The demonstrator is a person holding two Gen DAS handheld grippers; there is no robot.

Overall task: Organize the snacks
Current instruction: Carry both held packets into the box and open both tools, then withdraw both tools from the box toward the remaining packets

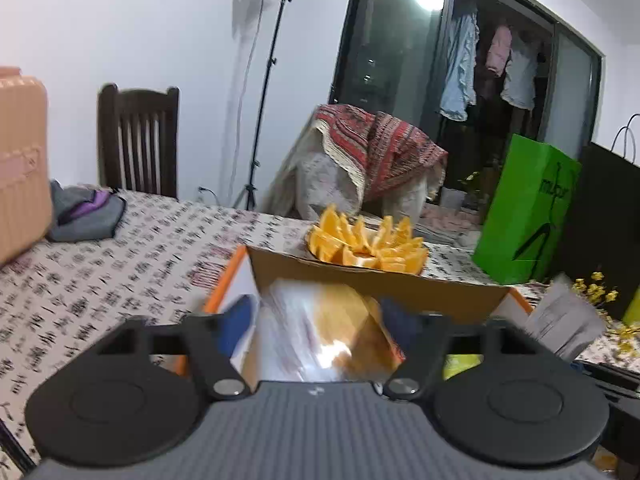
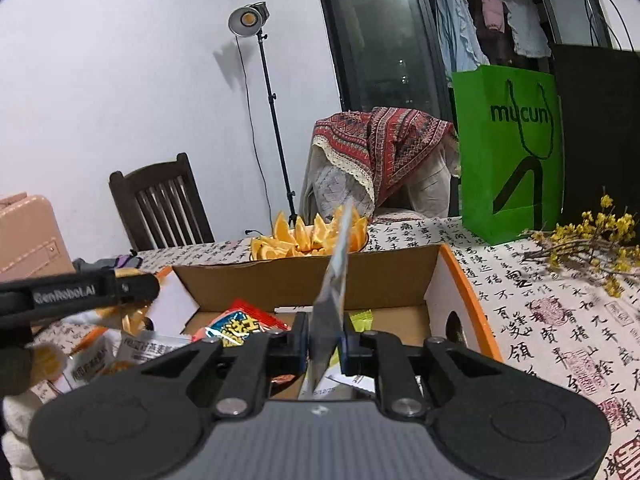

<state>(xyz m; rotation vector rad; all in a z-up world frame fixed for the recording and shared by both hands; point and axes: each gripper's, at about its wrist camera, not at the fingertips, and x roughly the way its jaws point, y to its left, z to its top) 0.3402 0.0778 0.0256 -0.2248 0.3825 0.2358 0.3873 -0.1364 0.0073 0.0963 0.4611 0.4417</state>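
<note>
The right claw (image 2: 325,340) was clenched on a thin silvery snack packet (image 2: 334,280), seen edge-on and standing upright between the blue pads (image 2: 347,344). The packet was held above the open cardboard box (image 2: 304,280), which stood on the worktop (image 2: 540,320) under a calligraphy-print cloth. Inside the box lay a red-and-blue snack bag (image 2: 240,326) and a yellow-green packet (image 2: 362,318); further white and orange packets (image 2: 132,350) lay in a heap just left of the box, outside its orange-edged wall.

The left claw (image 1: 320,320) stood with its fingers well apart, a shiny orange-and-clear wrapper (image 1: 320,332) between them over the box (image 1: 360,280). The wrapper was blurred, and whether the pads gripped it could not be told. In the right wrist view the left claw's black finger (image 2: 80,290) reached in from the left over the loose packets.

Behind the box sat a dish of orange wedges (image 2: 304,236). A green paper bag (image 2: 508,152) stood on the worktop at the far right, with yellow-flowered twigs (image 2: 592,240) lying beside it. A dark wooden chair (image 2: 160,208) and a lamp on a stand (image 2: 248,20) stood beyond the worktop.
</note>
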